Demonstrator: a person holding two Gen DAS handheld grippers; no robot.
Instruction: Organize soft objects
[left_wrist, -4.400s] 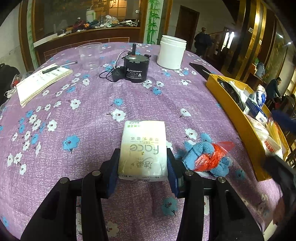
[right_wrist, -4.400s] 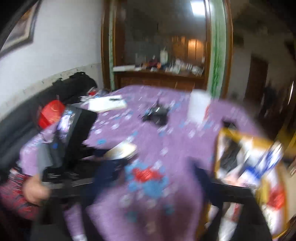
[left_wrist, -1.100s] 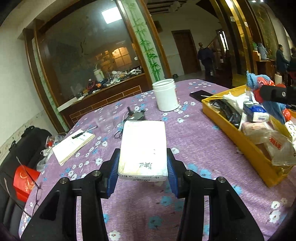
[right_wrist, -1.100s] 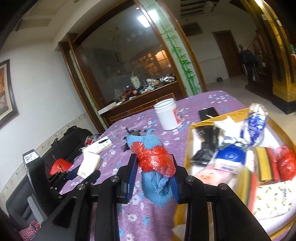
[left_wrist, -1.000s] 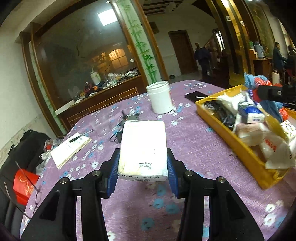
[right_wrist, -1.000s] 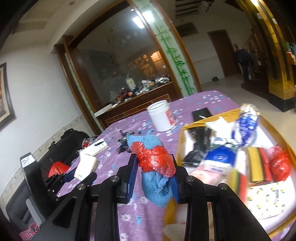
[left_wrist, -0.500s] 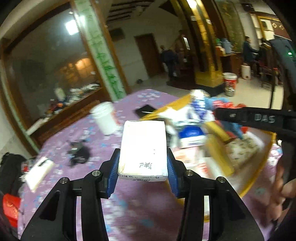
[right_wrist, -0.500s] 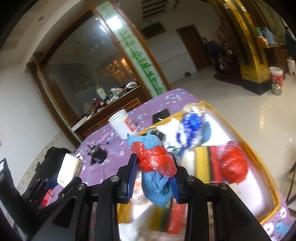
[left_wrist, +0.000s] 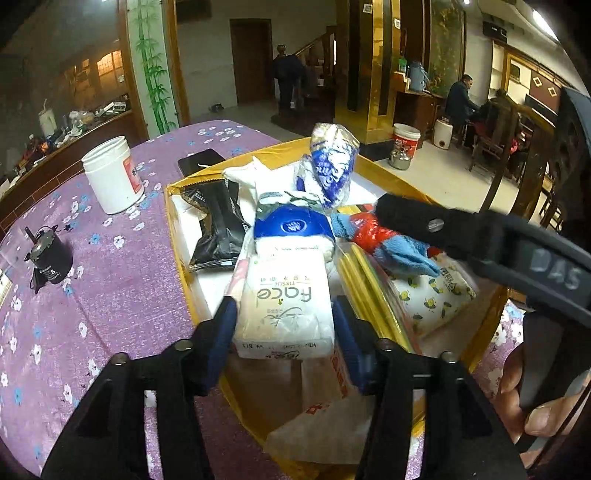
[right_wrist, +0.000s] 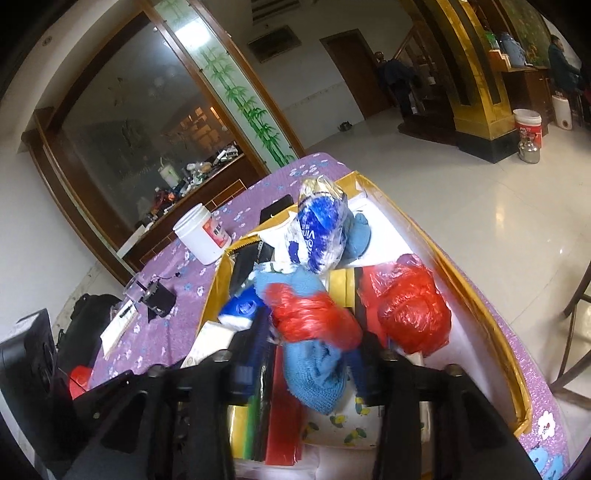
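Over the yellow box (left_wrist: 176, 236) at the edge of the purple flowered desk (left_wrist: 92, 295), both tools hang above a heap of packets. Left hand-held gripper (left_wrist: 284, 332): its jaws are opening, and the white tissue pack (left_wrist: 284, 306) lies between the blue pads with a thin gap showing on each side, its far end resting on the other goods in the box. Right hand-held gripper (right_wrist: 314, 354): its jaws are opening too, with the blue knitted cloth (right_wrist: 314, 373) and the red plastic bag (right_wrist: 314, 314) wrapped round it between them; whether the pads press on the bundle I cannot tell. In the left wrist view that bundle sits just right of a blue-capped white packet (left_wrist: 291, 229), under the black arm of the right tool, and a person's hand (left_wrist: 535, 398) grips its handle at the right edge. Inside the box there are also a black pouch (left_wrist: 218, 229), a blue-and-white wrapped bag (left_wrist: 328, 166) standing tall, and a second red bag (right_wrist: 410, 310). A white jar (left_wrist: 110, 177) stands on the desk beside the box.
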